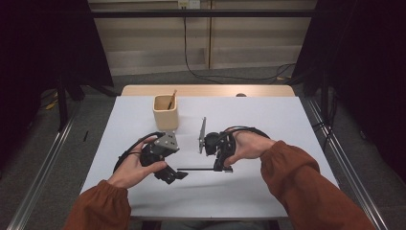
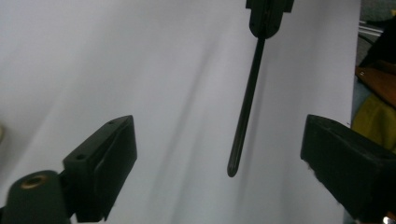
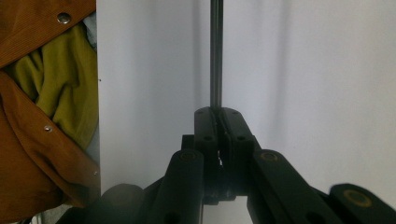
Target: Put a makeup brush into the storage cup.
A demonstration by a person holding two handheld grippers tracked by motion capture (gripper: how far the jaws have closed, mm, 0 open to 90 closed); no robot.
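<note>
A thin black rod (image 1: 198, 169) lies level just above the white mat (image 1: 268, 120), pointing left. My right gripper (image 1: 226, 168) is shut on its right end; in the right gripper view the jaws of my right gripper (image 3: 217, 114) are pressed together around the rod (image 3: 215, 56), which runs straight up out of frame. My left gripper (image 1: 175, 174) stands open at the rod's free left end. In the left gripper view the left gripper (image 2: 219, 144) has its jaws wide apart, and the rod (image 2: 247, 93) comes down between them from the right gripper (image 2: 268, 16), touching neither.
A light wooden cup (image 1: 165, 112) with a brown stick (image 1: 171, 99) leaning in it stands behind the left gripper. The wooden table edge (image 1: 206, 90) shows beyond the mat. Brown sleeves (image 1: 297, 177) come in from the bottom.
</note>
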